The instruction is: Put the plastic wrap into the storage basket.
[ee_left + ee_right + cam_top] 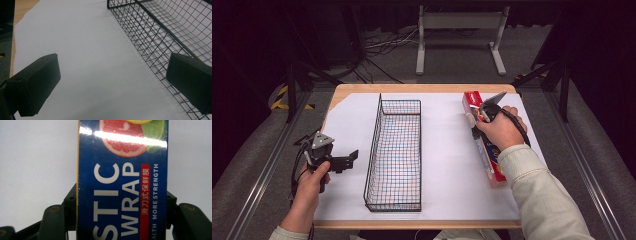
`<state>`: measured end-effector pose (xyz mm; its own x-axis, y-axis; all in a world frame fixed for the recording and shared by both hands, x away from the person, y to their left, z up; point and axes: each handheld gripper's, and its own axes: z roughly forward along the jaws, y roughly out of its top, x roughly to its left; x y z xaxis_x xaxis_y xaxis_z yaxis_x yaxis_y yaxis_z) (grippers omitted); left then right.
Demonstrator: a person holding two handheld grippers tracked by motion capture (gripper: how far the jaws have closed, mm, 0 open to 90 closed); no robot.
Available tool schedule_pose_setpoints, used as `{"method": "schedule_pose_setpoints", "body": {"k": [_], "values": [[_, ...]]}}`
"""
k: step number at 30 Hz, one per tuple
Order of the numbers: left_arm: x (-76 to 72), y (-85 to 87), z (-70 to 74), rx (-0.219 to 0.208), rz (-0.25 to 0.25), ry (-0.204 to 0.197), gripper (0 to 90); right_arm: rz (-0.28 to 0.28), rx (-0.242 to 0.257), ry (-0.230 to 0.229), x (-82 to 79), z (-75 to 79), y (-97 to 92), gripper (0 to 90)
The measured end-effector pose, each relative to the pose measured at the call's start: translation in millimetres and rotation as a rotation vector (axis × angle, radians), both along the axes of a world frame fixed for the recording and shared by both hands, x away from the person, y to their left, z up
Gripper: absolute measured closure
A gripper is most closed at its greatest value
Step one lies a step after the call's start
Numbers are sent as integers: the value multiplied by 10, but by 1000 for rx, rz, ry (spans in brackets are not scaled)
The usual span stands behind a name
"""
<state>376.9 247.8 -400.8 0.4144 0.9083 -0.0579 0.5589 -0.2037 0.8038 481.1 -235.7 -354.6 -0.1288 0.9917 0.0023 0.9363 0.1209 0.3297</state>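
One long box of plastic wrap (484, 145) lies along the right edge of the bench (422, 88), running from the far right corner toward the near edge. The right claw (476, 125) is clamped across its width; in the right gripper view the two black jaws press on both long sides of the blue box (122, 195), which carries white lettering and a picture of cut citrus fruit. The right hand (502, 131) rests over the box's middle stretch.

One black wire basket (394, 150) stands lengthwise in the middle of the bench, with nothing inside it, on one white sheet (447, 165) that covers most of the bench top. The box lies well apart from the basket, to its right.

The left claw (349, 159) sits near the left edge of the bench, just beside the basket's left wall. In the left gripper view its two jaws stand wide apart with only white sheet (100, 62) between them and the basket (160, 37) past the right-hand one. The left hand (314, 182) holds it by the handle.
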Motion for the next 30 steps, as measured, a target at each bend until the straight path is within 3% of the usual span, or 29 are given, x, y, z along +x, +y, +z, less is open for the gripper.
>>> {"method": "schedule_pose_setpoints", "body": {"k": [7,8,10,18,30], "values": [[-10,2,13,0,1,-8,1,-26,31,-16,-92,144,-12,399],[-12,-12,5,27,17,-18,1,-28,37,-19,-116,175,-15,399],[-12,-22,3,37,19,-22,1,-35,41,-19,-128,192,-17,399],[-20,-39,11,35,7,-22,1,-75,68,-43,-223,295,-19,399],[-13,-38,0,20,4,-16,1,-127,174,-66,-403,403,116,400]]}}
